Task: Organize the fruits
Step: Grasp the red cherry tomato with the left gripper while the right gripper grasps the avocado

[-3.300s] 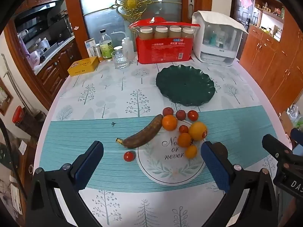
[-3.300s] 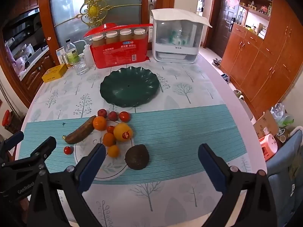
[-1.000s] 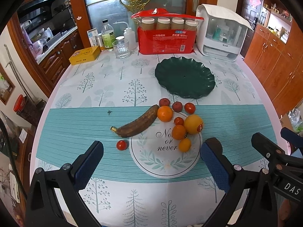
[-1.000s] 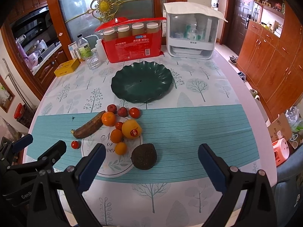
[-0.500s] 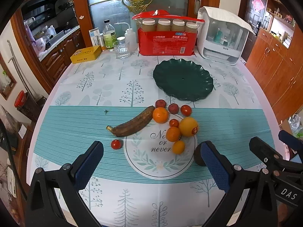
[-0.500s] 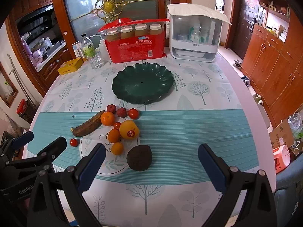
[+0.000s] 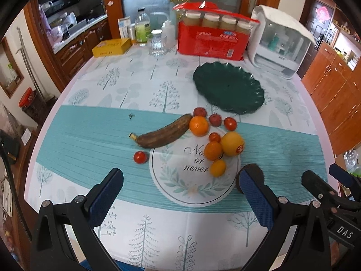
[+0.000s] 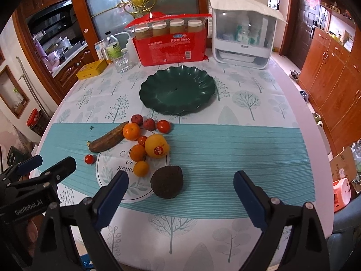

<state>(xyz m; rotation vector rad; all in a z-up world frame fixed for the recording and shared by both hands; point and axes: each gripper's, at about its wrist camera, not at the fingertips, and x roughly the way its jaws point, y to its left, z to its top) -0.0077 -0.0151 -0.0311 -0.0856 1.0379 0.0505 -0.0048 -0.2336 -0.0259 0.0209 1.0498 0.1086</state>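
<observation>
A brown banana, several oranges, a large yellow orange, small red fruits and a lone tomato lie around a white printed mat. A dark avocado sits at the mat's right edge. An empty dark green plate lies behind them. My left gripper is open above the mat's near side. My right gripper is open just in front of the avocado. Both are empty.
At the table's back stand a red pack of jars, a white dish cabinet, a glass, bottles and a yellow box. The round table's edge curves on the right, with wooden cabinets beyond.
Both grippers have drifted slightly back and up, so the fruits sit a little farther away in view. The jaws stay open. No fruit has moved.
</observation>
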